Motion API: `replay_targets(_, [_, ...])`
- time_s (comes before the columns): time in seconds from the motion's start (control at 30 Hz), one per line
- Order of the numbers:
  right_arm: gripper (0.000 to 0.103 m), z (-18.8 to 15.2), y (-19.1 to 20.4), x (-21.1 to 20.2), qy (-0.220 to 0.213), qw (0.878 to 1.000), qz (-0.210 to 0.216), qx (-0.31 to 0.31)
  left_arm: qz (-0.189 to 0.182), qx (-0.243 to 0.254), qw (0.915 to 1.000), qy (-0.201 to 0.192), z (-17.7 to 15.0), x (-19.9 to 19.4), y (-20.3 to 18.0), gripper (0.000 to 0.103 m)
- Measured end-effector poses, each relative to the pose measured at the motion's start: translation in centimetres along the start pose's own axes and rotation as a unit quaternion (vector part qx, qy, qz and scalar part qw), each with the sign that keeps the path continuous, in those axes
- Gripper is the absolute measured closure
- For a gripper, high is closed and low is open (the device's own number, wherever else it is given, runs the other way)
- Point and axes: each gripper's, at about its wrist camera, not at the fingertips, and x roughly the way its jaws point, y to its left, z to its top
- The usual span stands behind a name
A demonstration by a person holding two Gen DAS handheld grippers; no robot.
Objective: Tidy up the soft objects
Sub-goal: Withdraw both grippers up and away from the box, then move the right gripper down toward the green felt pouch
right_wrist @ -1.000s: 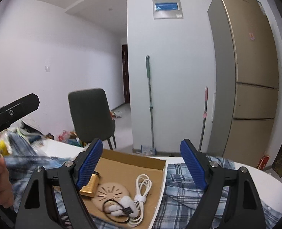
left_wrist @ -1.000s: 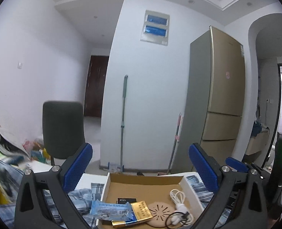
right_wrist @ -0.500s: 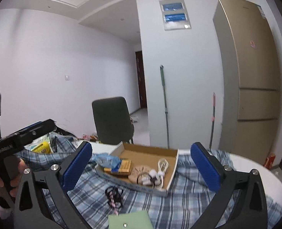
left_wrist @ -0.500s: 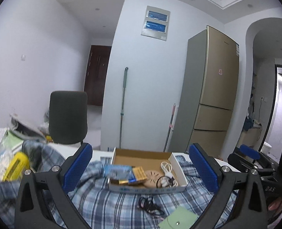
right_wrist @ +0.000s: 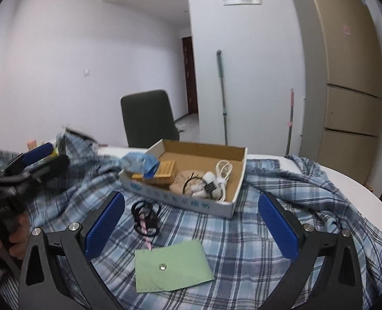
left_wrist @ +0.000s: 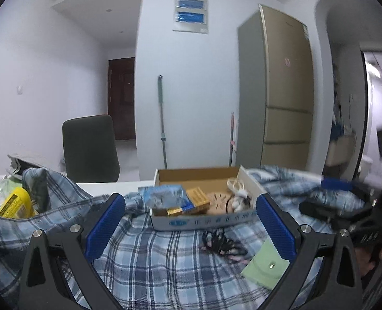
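a blue checked shirt (right_wrist: 242,253) lies spread over the white desk (right_wrist: 356,188), with a cardboard box (right_wrist: 188,201) sitting on it near the far edge. a green pouch (right_wrist: 172,268) and a bunch of hair ties (right_wrist: 145,215) lie on the shirt in front of the box. the right gripper (right_wrist: 191,224) is wide open and empty, right over the pouch, so it looks nearer. the left gripper (left_wrist: 191,224) is open and empty too.

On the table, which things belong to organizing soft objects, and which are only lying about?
For the job:
- plaid shirt
- green pouch
- black hair ties
- cardboard box, probably the container

Lying about:
- white cable in the box
- gold packet in the box
- yellow package
- chair
- mop
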Motion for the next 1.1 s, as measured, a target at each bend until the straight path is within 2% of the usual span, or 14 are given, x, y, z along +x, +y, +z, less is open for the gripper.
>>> replay_targets(0.07, [0.0, -0.3, 0.4, 0.1, 0.005, 1.0, -0.008, -0.012, -0.002, 0.007, 0.9998, 0.018, -0.3, 0.6, -0.3, 0.0])
replay_targets(0.23, [0.0, -0.5, 1.2, 0.0, 0.009, 0.999, -0.008, -0.032, 0.0, 0.015, 0.9998, 0.01, -0.4, 0.4, -0.7, 0.0])
replay_targets(0.83, [0.0, -0.7, 0.8, 1.1, 0.043, 0.999, -0.012, -0.02, 0.008, -0.005, 0.9998, 0.02, -0.3, 0.7, 0.1, 0.0])
replay_targets(0.9, [0.0, -0.8, 0.9, 1.9, 0.067, 0.997, -0.004, -0.024, 0.008, -0.006, 0.9997, 0.02, -0.4, 0.8, 0.2, 0.0])
replay_targets(0.93, [0.0, -1.0, 1.0, 2.6, 0.092, 0.995, 0.011, -0.026, 0.008, -0.007, 0.9997, 0.021, -0.4, 0.9, 0.2, 0.0])
replay_targets(0.97, [0.0, -1.2, 1.1, 3.5, 0.128, 0.991, 0.024, -0.031, 0.008, -0.008, 0.9997, 0.022, -0.4, 0.9, 0.2, 0.0])
replay_targets(1.0, [0.001, -1.5, 1.2, 4.6, 0.184, 0.982, 0.033, -0.038, 0.007, -0.008, 0.9997, 0.023, -0.4, 1.0, 0.2, 0.0])
replay_targets(1.03, [0.002, -1.8, 1.2, 5.0, 0.211, 0.976, 0.032, -0.037, 0.007, -0.008, 0.9997, 0.024, -0.4, 1.0, 0.3, 0.0])
replay_targets(1.1, [0.002, -2.4, 1.2, 4.8, 0.226, 0.972, 0.04, -0.039, 0.007, -0.008, 0.9997, 0.024, -0.4, 1.0, 0.3, 0.0])
